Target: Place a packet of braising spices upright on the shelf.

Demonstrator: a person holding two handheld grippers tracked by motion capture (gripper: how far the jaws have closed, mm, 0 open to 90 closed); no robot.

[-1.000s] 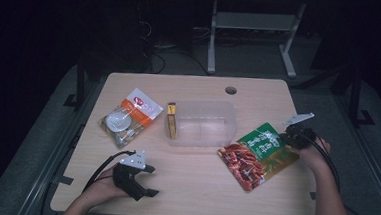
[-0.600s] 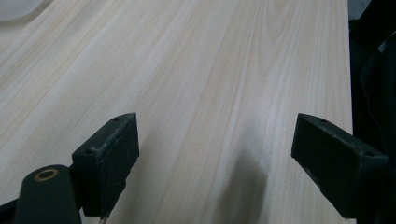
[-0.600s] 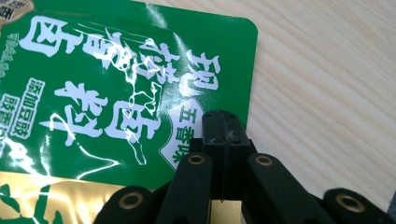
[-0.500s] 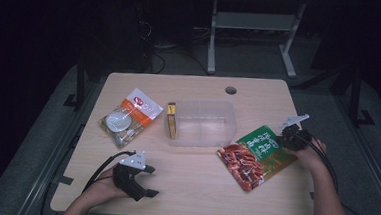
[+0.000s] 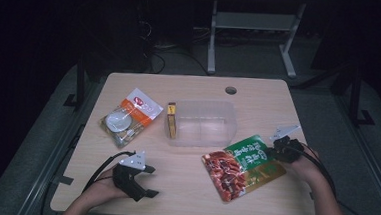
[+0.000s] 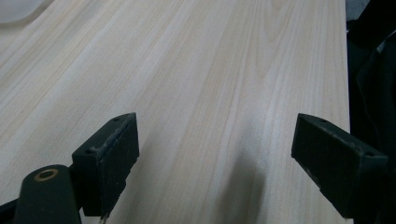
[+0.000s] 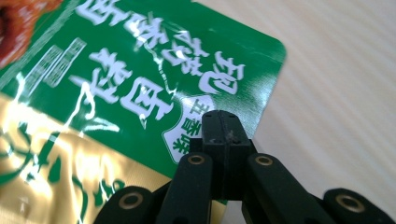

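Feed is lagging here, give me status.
Right gripper shut on green-and-red foil snack pouch, flat on table. Left gripper open, idle. Clear plastic tub just beyond pouch.

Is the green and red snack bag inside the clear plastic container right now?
No, the snack bag lies flat on the table in front of the clear plastic container, with the right gripper pinching its edge.

The high view is looking forward and down from above on the whole wooden table (image 5: 183, 187). The left gripper view is skimming low over the tabletop. The right gripper view is sitting close above the green snack pouch (image 7: 116, 93), shared with the high view.
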